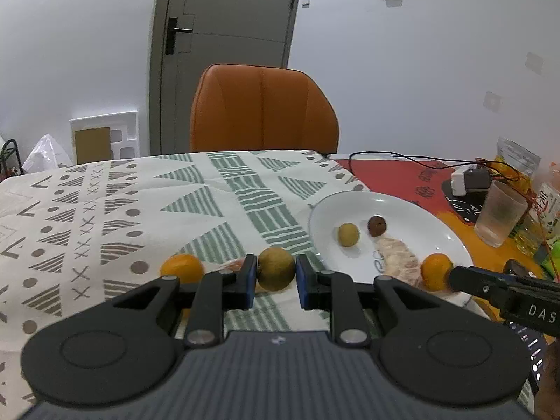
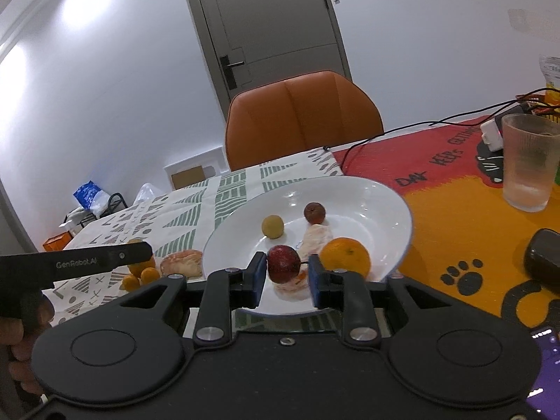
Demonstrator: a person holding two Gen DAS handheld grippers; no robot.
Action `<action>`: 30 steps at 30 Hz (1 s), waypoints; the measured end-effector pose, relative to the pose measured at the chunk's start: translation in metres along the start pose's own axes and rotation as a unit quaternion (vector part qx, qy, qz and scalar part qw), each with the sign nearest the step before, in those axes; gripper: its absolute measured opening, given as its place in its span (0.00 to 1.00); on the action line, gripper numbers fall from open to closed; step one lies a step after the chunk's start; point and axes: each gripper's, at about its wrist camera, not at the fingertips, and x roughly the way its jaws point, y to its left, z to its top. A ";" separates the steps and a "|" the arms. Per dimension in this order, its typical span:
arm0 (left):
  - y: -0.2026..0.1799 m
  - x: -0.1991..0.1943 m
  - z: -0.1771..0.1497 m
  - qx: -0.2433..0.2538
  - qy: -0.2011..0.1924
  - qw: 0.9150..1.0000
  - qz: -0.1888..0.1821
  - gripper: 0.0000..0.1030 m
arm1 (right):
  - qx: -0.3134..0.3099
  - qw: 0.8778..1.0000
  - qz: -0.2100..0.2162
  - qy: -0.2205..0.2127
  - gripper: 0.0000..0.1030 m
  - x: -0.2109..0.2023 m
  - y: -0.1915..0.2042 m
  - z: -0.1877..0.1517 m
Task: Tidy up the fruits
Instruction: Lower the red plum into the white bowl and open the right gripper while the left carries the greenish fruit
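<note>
My left gripper (image 1: 274,270) is shut on a round yellow-green fruit (image 1: 276,266), held over the patterned cloth just left of the white plate (image 1: 395,206). In the right wrist view my right gripper (image 2: 285,271) stands open over the near part of the plate (image 2: 381,192). A dark red fruit (image 2: 282,262) lies between its pads, against the left one, with a gap to the right one. On the plate lie a small yellow fruit (image 2: 272,226), a brown one (image 2: 314,212), an orange (image 2: 345,257) and pale peeled pieces (image 2: 316,236).
Small oranges (image 2: 141,273) and a peeled piece (image 2: 182,261) lie on the cloth left of the plate. A frosted glass (image 2: 528,164), a charger with cables (image 2: 491,134) and a dark case (image 2: 544,259) stand to the right. An orange chair (image 1: 262,108) is behind the table.
</note>
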 end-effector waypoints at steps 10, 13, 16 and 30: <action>-0.030 0.005 0.004 0.025 -0.001 1.000 -0.016 0.21 | 0.021 1.000 -0.008 -0.012 0.48 -0.012 -0.022 -0.003; -0.037 0.008 0.005 0.032 -0.001 0.999 -0.019 0.21 | 0.024 1.000 -0.006 -0.011 0.48 -0.011 -0.024 -0.005; -0.042 0.011 0.006 0.038 0.001 0.999 -0.021 0.21 | 0.027 1.000 -0.004 -0.010 0.48 -0.010 -0.027 -0.007; -0.064 0.025 0.011 0.060 0.004 0.997 -0.039 0.23 | 0.033 0.999 -0.014 -0.014 0.48 -0.012 -0.037 -0.007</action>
